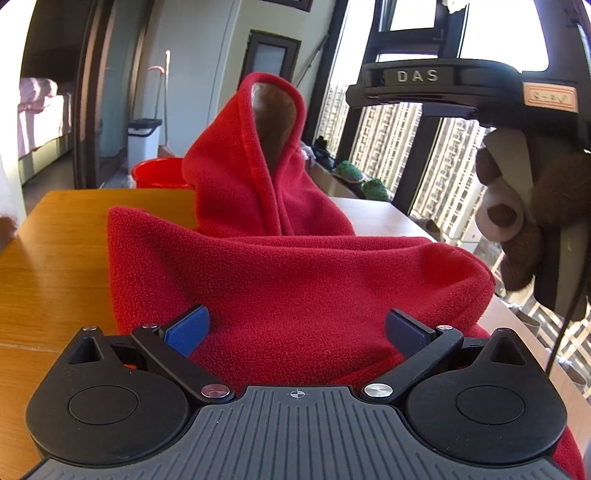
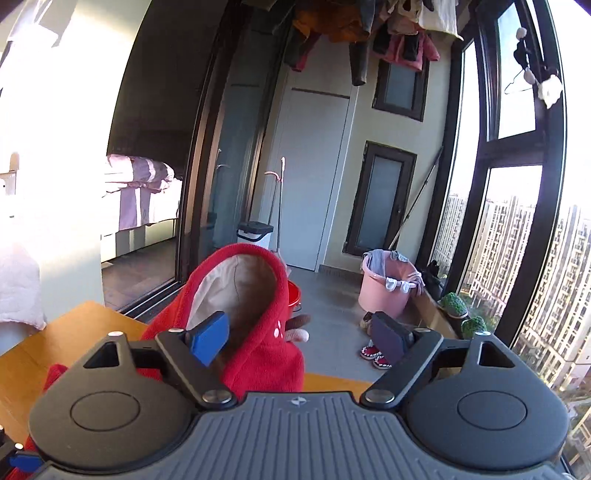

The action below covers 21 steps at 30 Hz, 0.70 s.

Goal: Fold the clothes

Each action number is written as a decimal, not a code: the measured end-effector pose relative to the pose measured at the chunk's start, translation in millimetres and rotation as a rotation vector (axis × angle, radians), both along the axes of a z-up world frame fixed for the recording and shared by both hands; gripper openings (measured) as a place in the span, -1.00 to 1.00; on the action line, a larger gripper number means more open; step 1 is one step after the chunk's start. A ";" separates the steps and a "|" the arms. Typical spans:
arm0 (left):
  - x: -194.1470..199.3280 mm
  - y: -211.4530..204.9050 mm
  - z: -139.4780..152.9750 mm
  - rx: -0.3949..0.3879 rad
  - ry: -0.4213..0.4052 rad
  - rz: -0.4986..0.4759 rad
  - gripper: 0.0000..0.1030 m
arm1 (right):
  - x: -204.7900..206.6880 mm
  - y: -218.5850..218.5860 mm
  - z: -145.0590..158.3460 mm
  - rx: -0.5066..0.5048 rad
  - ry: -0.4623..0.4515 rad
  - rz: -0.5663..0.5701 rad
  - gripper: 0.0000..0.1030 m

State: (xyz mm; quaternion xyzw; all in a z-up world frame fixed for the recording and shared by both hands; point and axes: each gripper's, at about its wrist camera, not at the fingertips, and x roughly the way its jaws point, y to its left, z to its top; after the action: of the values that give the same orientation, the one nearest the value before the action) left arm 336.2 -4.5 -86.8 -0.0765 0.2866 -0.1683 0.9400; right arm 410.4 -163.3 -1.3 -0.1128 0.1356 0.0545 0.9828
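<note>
A red fleece hooded garment lies bunched on the wooden table. Its beige-lined hood stands upright at the far side. My left gripper is open wide, and the fleece fills the space between its blue pads. In the right wrist view the hood rises just ahead. My right gripper hangs above the table, open, its left pad in front of the hood and nothing pinched. The right gripper's black body shows at the upper right in the left wrist view, held by a hand in a brown plush sleeve.
A red bucket stands on the floor behind the table, and a pink tub of laundry further right. A white bin is by the door. Clothes hang overhead. Tall windows and potted plants line the right side.
</note>
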 end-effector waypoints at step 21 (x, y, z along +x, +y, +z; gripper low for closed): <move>4.9 10.0 -3.4 -0.079 0.027 -0.035 1.00 | 65.8 34.6 67.3 0.121 0.117 0.194 -0.85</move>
State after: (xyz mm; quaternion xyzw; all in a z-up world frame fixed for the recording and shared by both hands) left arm 341.0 5.5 -90.2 -0.1106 0.2935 -0.1951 0.9293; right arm 476.2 -128.7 66.0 -0.0625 0.1774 0.1638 0.9684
